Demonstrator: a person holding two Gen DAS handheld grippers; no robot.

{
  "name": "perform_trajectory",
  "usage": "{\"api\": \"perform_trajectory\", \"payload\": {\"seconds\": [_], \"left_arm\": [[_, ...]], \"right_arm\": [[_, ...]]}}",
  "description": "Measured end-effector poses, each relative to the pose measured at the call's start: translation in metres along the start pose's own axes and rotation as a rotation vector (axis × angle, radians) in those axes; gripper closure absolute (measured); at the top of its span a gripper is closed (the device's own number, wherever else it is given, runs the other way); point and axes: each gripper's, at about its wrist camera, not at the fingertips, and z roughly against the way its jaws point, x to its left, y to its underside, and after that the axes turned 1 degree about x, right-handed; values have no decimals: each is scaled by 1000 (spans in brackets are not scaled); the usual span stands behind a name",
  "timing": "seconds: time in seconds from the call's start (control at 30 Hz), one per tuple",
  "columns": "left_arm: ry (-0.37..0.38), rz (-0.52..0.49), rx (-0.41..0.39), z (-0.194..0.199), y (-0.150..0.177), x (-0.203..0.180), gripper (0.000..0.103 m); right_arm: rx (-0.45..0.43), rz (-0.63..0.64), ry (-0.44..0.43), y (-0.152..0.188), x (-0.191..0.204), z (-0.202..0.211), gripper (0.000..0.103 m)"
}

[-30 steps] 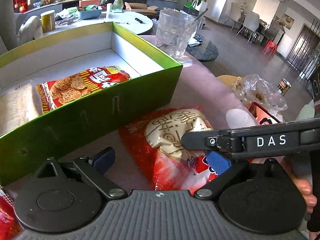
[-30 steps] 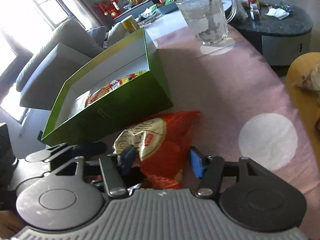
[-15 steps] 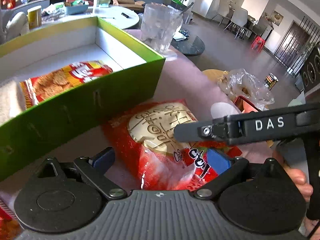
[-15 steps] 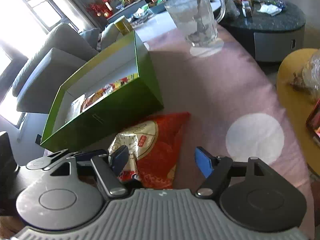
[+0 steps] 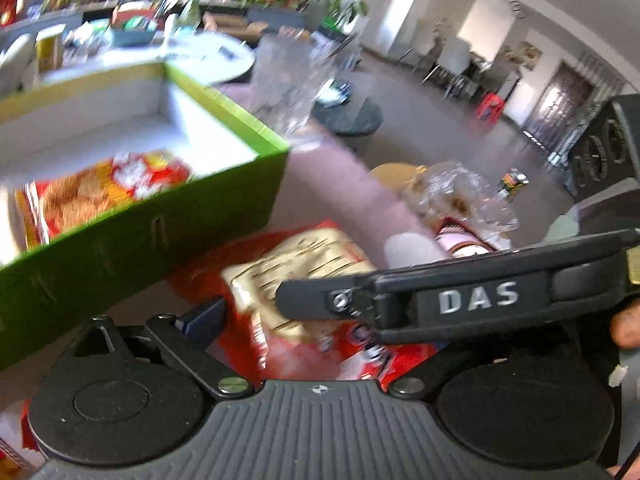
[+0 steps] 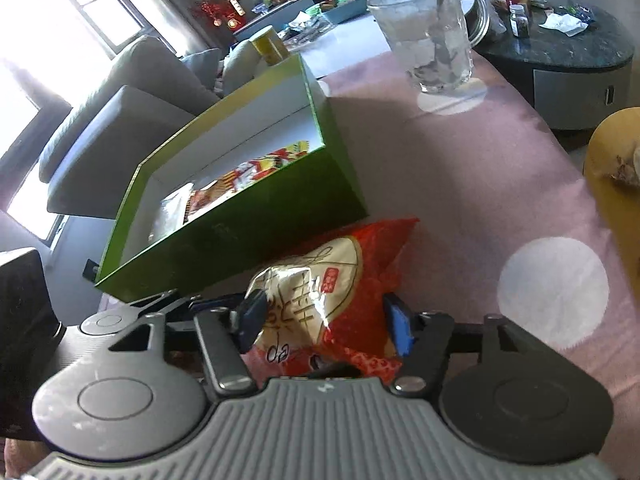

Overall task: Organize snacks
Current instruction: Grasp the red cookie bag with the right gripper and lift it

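Both grippers have closed in on the red snack packet since half a second ago, when the right gripper's fingers stood well clear of it; that packet now fills the gap between them. It lies on the pink tablecloth, just beside the near wall of the green box, outside it. The right gripper has its two blue-padded fingers pressed against the packet's near end, one on each side, so it appears to be clamped on the wrapper, which bulges up between the pads. The left gripper, seen in its own blurred view, straddles the same packet with its jaws set wide; only its left finger shows, and the right gripper's black body crosses in front of the other one. Inside the box lie a red and yellow noodle packet and a pale packet beside it. A glass mug with a spoon stands farther back on the cloth. The step in hand looks like the pick-up of this snack for the box. The next move likely calls for lifting it clear of the box wall, carrying it over the rim and setting it on the open white floor beside the others. The packet's long axis runs away from the right gripper, its far corner pointing toward the box's near right corner.
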Motion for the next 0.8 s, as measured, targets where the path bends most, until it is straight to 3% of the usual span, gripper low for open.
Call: {"api": "perform_trajectory", "payload": {"seconds": [0.17,0.37,0.43,0.53,0.67,0.8], "left_arm": [[-28,-116,-93,25,-5,-26,5],[-15,-138,-181,60,-13,-33,9],[-4,-156,-218,72,-16,-35,13],[-29,-193,-268,88,-23,-37,14],[-125,-170,-241,98,-27,-26,9],[-140,-18,-148,78,-18,11,6]], "right_arm": [[-42,37,-26,5,17,23,49],[-128,107,-42,3,45,52,49],[-148,124,-56,1,52,59,56],[-186,153,-85,-5,64,69,56],[-221,230,-77,-16,78,79,56],[-218,164,45,-13,52,74,39]]}}
